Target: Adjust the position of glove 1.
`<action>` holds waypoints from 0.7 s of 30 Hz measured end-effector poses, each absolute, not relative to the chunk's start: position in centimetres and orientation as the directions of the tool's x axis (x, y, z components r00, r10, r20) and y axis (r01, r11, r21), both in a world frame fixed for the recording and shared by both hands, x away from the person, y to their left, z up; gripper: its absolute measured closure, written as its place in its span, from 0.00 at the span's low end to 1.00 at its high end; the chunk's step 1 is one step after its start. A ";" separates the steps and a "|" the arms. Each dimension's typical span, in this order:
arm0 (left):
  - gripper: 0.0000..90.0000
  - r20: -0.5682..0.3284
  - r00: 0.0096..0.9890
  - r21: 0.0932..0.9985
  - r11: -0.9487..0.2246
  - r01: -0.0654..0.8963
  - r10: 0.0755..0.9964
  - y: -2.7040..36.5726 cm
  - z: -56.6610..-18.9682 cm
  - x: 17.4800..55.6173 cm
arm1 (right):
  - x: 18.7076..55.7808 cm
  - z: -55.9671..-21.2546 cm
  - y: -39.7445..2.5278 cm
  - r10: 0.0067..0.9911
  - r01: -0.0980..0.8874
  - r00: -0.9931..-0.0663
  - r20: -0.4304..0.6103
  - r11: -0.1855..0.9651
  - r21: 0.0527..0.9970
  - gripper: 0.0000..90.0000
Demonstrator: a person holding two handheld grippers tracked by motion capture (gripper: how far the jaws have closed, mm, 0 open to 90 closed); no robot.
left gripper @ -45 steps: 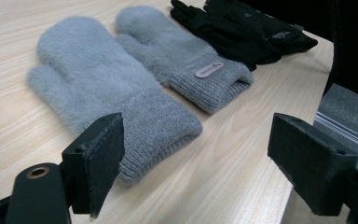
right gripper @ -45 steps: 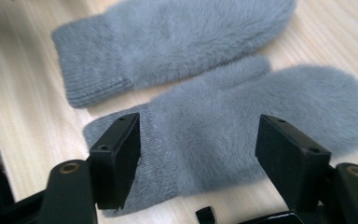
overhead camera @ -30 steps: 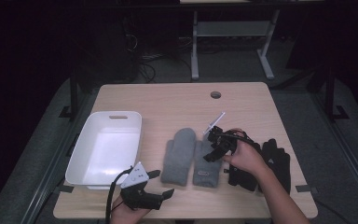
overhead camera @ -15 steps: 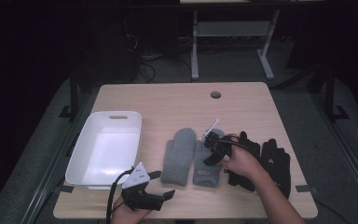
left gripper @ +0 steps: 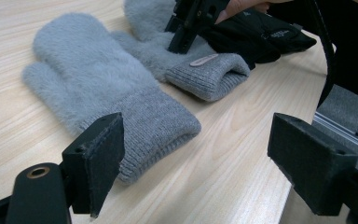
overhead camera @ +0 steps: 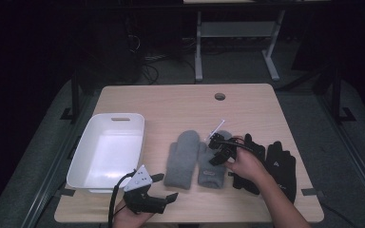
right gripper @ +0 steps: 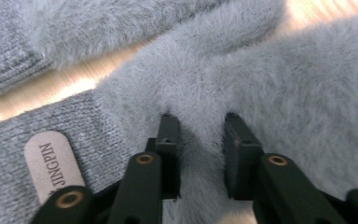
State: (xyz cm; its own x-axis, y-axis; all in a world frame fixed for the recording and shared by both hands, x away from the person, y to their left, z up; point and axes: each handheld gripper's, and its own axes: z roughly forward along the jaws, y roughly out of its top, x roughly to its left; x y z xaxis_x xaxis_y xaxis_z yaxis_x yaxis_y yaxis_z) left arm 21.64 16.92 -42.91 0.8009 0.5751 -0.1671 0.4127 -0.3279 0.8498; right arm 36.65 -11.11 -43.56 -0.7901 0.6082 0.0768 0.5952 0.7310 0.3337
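The right grey mitten [overhead camera: 211,164] lies mid-table beside its twin [overhead camera: 182,158] — the right gripper [right gripper: 199,122] pinches its fuzzy nap. The left gripper [overhead camera: 164,188] hangs spread wide at the near edge. White bin [overhead camera: 89,140] — empty; bare table [overhead camera: 180,104] beyond.

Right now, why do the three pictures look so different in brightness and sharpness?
High view: a lit table amid near-black surroundings, and the white bin glares. Left gripper view: the near grey mitten is sharp, its own black jaws loom large and soft, and the right gripper is dim. Right gripper view: very close, so the mitten's fuzz blurs, while the label stays legible.
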 end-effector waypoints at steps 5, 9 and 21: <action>0.21 -0.166 0.799 0.852 -0.324 0.411 0.578 17.1 -42.8 21.7 | 36.7 -43.2 -11.4 0.623 0.618 -0.775 0.109 0.711 0.335 0.88; 0.21 -0.171 0.793 0.853 -0.316 0.417 0.585 17.2 -42.8 21.8 | 36.6 -42.6 -11.6 0.631 0.628 -0.767 0.115 0.703 0.332 0.91; 0.21 -0.166 0.791 0.857 -0.310 0.411 0.589 17.4 -42.6 21.6 | 35.0 -39.8 -12.1 0.634 0.616 -0.769 0.083 0.700 0.362 0.96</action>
State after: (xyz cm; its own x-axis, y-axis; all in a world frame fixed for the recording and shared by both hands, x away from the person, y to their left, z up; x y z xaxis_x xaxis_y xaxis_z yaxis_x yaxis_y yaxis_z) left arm 21.62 17.37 -42.64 0.7912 0.5886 -0.1662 0.4108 -0.3102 0.8573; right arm 34.96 -12.14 -39.81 -0.7688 0.6341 0.0831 0.6162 0.6996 0.3618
